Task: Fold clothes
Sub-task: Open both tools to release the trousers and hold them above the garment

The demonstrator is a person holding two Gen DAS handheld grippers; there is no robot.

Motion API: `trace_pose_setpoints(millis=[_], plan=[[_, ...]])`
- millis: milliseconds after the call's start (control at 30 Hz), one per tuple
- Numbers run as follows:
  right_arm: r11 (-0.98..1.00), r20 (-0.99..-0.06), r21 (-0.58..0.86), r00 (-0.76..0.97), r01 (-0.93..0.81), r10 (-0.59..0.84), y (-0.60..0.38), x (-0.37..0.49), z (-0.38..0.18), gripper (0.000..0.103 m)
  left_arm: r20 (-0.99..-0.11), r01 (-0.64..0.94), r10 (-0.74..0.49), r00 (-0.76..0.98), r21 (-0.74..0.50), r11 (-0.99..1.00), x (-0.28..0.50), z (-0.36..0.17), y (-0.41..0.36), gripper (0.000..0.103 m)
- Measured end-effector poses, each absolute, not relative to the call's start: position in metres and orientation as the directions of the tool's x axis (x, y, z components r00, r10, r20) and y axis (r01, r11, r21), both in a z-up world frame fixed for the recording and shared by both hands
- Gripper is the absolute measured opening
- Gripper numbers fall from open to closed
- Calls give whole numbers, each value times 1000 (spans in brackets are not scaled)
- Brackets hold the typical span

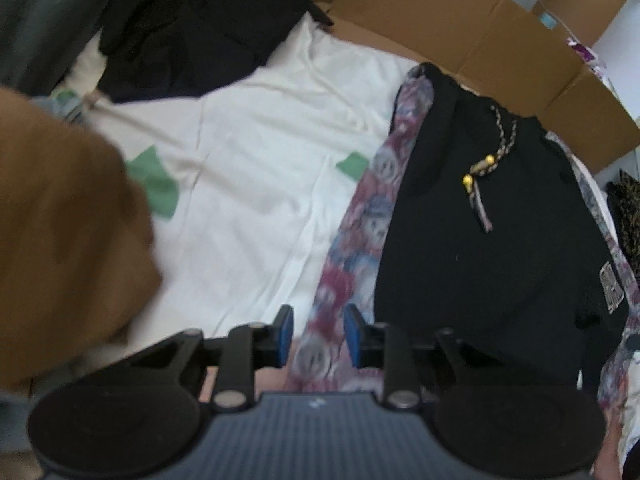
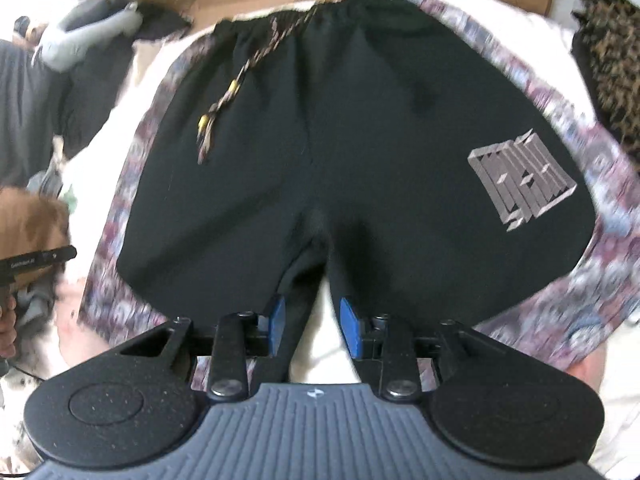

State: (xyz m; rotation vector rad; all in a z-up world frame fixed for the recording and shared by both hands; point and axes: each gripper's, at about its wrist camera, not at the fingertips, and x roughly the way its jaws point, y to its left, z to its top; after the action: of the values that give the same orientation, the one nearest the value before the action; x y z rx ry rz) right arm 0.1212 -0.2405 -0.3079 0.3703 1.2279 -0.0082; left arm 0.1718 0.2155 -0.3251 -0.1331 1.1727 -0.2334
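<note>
One pair of black drawstring shorts (image 2: 320, 140), grey block logo unreadable, frame centre. Left gripper (image 1: 318, 334) and right gripper (image 2: 312, 322): both spread, empty.

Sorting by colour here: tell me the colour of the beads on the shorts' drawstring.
Yellow beads on the black shorts; clearest in the left wrist view.
</note>
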Motion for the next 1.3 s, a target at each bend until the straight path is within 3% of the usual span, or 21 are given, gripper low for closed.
trace_pose_setpoints(millis=[400,867,1300], plan=[[940,-905,158,426,303,15,-298,135,-298,36,-857,157,-316,408,-275,948,237,-330,185,28],[935,-906,118,421,336,-37,-306,130,-302,36,-800,166,-361,479,-321,932,301,-350,174,27],[942,-917,101,397,320,-36,-293,129,-311,36,-829,302,-382,409,-272,914,314,-376,121,30]])
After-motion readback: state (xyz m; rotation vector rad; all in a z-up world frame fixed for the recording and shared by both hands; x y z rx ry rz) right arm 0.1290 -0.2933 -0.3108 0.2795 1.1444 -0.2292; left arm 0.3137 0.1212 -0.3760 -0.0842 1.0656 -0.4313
